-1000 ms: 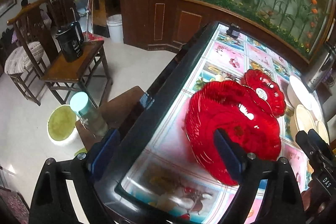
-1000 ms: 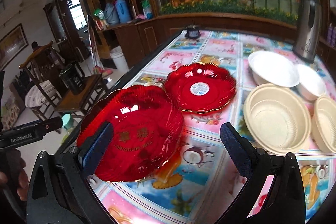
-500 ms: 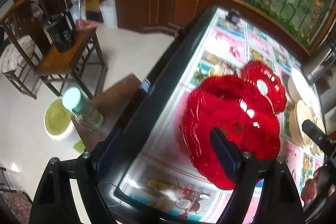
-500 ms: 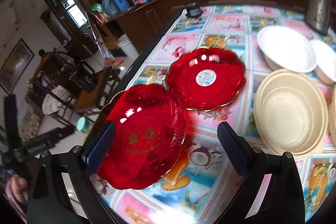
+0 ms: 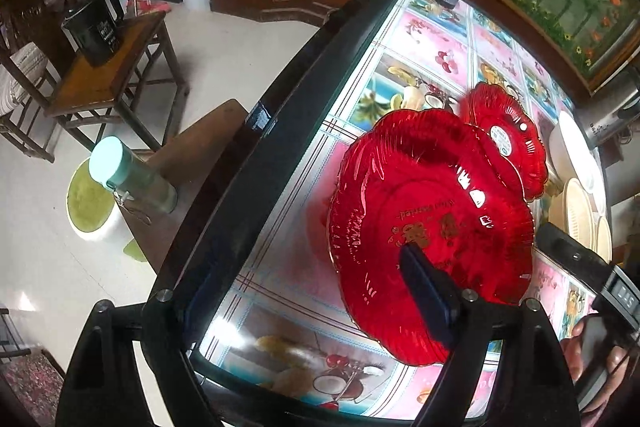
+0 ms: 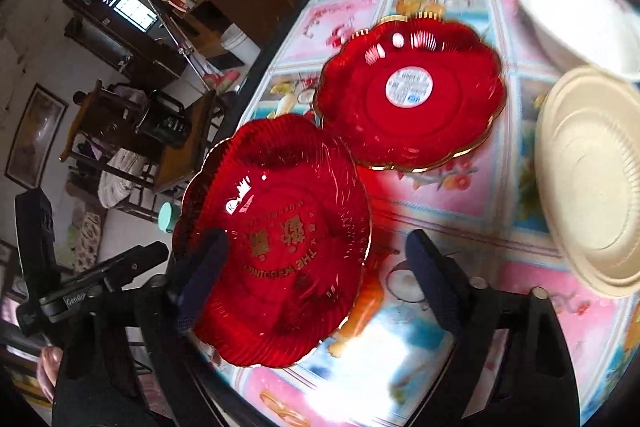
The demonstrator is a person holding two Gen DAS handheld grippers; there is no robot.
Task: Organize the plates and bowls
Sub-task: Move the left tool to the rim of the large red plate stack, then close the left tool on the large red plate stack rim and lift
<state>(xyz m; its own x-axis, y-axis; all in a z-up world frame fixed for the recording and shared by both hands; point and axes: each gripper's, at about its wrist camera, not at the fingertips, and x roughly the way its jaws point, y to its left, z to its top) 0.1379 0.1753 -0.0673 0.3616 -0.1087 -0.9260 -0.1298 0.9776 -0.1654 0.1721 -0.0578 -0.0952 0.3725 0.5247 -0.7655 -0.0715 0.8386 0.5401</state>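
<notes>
we see the large translucent red plate with gold lettering and a fluted rim [image 6: 276, 247] lying at the near edge of the glass worktop with the fruit-picture cloth [image 5: 424, 35], its rim reaching past the dark frame on the floor side. the smaller red scalloped plate with a white round sticker [image 6: 412, 95] lies just beyond it; in the right wrist view their rims look close, and we cannot tell whether they touch. a cream ribbed bowl [image 6: 592, 179] and a white bowl [image 6: 576, 23] stand further to the right on the same worktop.

the left gripper [image 5: 308, 291] straddles the worktop edge with its jaws wide: one blue pad lies over the near part of the large plate, the other sits low beside the frame, and nothing is clamped. the right gripper [image 6: 316, 283] also shows wide jaws, one pad over the plate's left rim, the other above the bare cloth; it holds nothing.

we judge the step in hand to be the approach to the large red plate, with neither plate yet stacked. the next move calls for one pair of jaws to come edge-on to the overhanging rim, one pad under and one over, and to close there; the thin glossy rim will likely slip if pinched shallowly.
</notes>
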